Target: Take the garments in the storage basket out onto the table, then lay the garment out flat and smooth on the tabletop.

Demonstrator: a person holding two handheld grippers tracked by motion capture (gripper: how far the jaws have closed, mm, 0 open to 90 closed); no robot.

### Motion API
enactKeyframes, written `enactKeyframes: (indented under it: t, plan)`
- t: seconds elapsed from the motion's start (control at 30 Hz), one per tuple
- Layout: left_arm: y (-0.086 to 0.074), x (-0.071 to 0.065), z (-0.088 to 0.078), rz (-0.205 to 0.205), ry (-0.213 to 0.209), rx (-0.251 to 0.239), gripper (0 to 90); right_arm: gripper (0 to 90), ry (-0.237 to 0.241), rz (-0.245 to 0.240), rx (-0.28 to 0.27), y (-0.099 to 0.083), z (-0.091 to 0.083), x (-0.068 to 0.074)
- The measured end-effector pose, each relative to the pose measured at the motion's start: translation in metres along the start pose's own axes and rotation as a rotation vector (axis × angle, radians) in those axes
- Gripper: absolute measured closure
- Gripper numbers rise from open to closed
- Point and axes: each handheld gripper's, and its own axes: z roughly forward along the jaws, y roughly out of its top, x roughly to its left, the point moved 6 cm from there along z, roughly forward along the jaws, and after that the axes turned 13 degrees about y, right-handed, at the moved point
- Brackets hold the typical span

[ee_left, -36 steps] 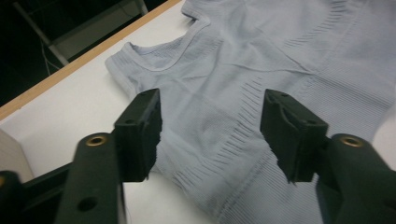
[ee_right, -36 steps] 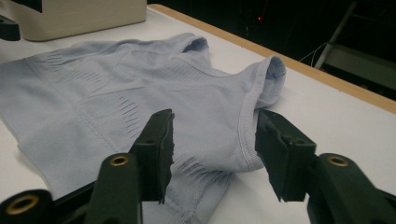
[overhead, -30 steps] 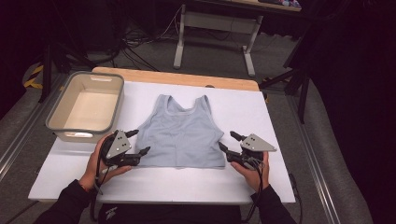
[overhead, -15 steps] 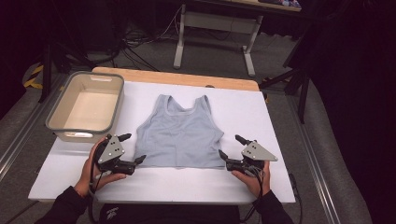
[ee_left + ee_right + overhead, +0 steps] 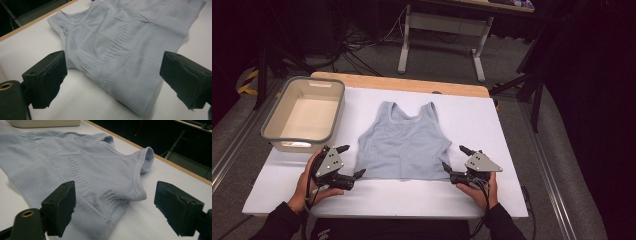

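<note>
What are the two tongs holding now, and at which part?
Nothing. The left tongs and right tongs stand open beside the bottom corners of the top, which lies flat on the table. Their jaws have just been opening.

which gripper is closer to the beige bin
Left. The left gripper sits just below the bin's near rim, beside the tank top's lower left corner. The right gripper is across the tank top, at its lower right corner.

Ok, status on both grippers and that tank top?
Left gripper, right gripper: jaws just opened, holding nothing. Grey tank top flat on table. Tub clear.
</note>
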Motion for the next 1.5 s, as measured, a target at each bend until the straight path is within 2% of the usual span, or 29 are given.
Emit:
enactKeyframes:
  t: [0.23, 0.57, 0.93, 1.07, 1.17, 1.23, 1.27, 1.37, 1.4, 1.43, 1.5]
  plan:
    - [-0.002, 0.000, -0.002, -0.007, 0.003, 0.006, 9.4, 22.2, 0.030, 0.004, 0.002, 0.002, 0.007, 0.003]
    - [-0.003, -0.001, -0.001, -0.004, 0.003, 0.020, 10.3, 23.7, 0.038, 0.001, 0.008, 0.003, 0.012, 0.003]
    - [0.000, -0.003, 0.006, -0.016, 0.006, 0.037, 12.3, 26.2, 0.045, 0.030, -0.007, 0.010, 0.018, -0.001]
    - [-0.003, -0.005, 0.010, -0.004, 0.004, 0.064, 13.5, 29.0, 0.019, 0.050, -0.017, 0.018, 0.020, -0.012]
    - [-0.005, -0.008, 0.012, 0.003, -0.002, 0.090, 15.5, 30.1, 0.027, 0.072, -0.019, 0.023, 0.024, -0.019]
    - [-0.008, -0.008, 0.014, 0.001, -0.017, 0.128, 18.9, 36.3, 0.028, 0.080, 0.012, 0.025, 0.029, -0.024]
    - [-0.009, -0.007, 0.016, -0.006, -0.016, 0.142, 18.7, 36.6, 0.028, 0.086, 0.025, 0.025, 0.032, -0.027]
    - [-0.012, -0.003, 0.019, -0.041, -0.019, 0.179, 21.3, 38.7, 0.028, 0.146, 0.077, 0.025, 0.043, -0.043]
    - [-0.012, -0.002, 0.020, -0.046, -0.013, 0.189, 20.5, 39.1, 0.029, 0.186, 0.092, 0.026, 0.050, -0.055]
    - [-0.012, -0.002, 0.020, -0.046, -0.013, 0.189, 20.5, 39.1, 0.029, 0.186, 0.092, 0.026, 0.050, -0.055]
    - [-0.013, -0.003, 0.022, -0.046, -0.012, 0.205, 20.5, 40.3, 0.049, 0.237, 0.122, 0.026, 0.058, -0.066]
